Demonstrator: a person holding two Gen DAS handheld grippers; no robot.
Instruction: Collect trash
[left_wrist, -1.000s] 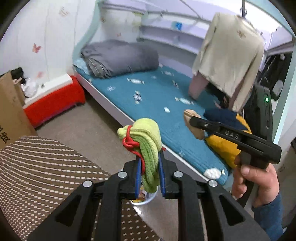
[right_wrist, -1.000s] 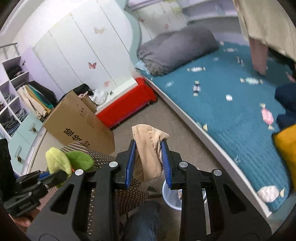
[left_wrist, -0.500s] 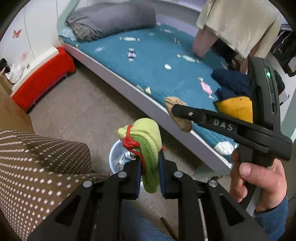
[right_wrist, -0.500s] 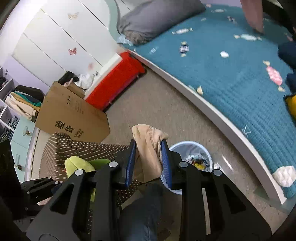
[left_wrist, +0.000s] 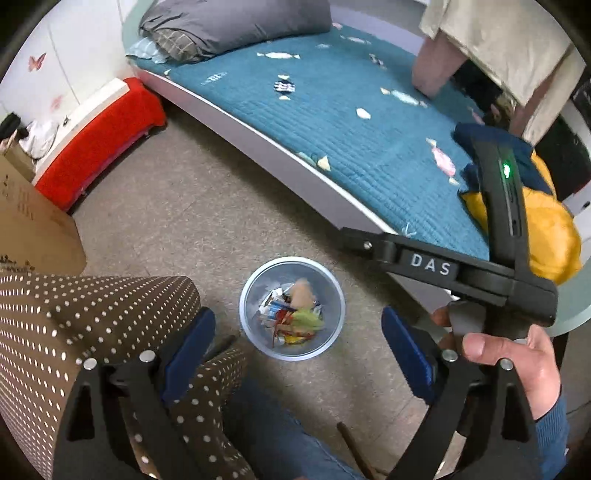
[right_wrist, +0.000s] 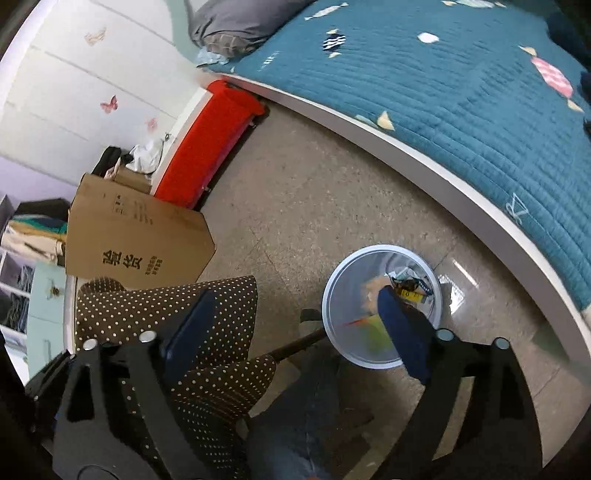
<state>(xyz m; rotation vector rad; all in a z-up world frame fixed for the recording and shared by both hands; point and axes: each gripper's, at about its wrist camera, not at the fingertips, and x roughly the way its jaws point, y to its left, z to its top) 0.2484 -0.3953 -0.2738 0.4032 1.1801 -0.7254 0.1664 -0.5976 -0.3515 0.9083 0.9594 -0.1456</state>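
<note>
A small round pale blue trash bin (left_wrist: 246, 299) stands on the floor beside the bed; it also shows in the right wrist view (right_wrist: 334, 288). Inside lie a green sock (left_wrist: 307, 320), a beige sock (left_wrist: 302, 291) and wrappers. In the right wrist view both socks look blurred in the bin: green (right_wrist: 375, 334), beige (right_wrist: 371, 290). My left gripper (left_wrist: 297, 345) is wide open and empty above the bin. My right gripper (right_wrist: 295, 325) is wide open and empty over the bin's left side; its body (left_wrist: 436, 266) crosses the left wrist view.
A brown dotted chair seat (left_wrist: 92, 314) is at lower left. A bed with a teal quilt (left_wrist: 351, 122) runs along the right. A red bench (left_wrist: 96, 140) and a cardboard box (right_wrist: 133, 243) stand at the left. A blue-jeaned leg (left_wrist: 280, 439) is below.
Both grippers tilted down over the bin and opened. The green sock left my left gripper and the beige sock left my right gripper; both are now in the bin.
</note>
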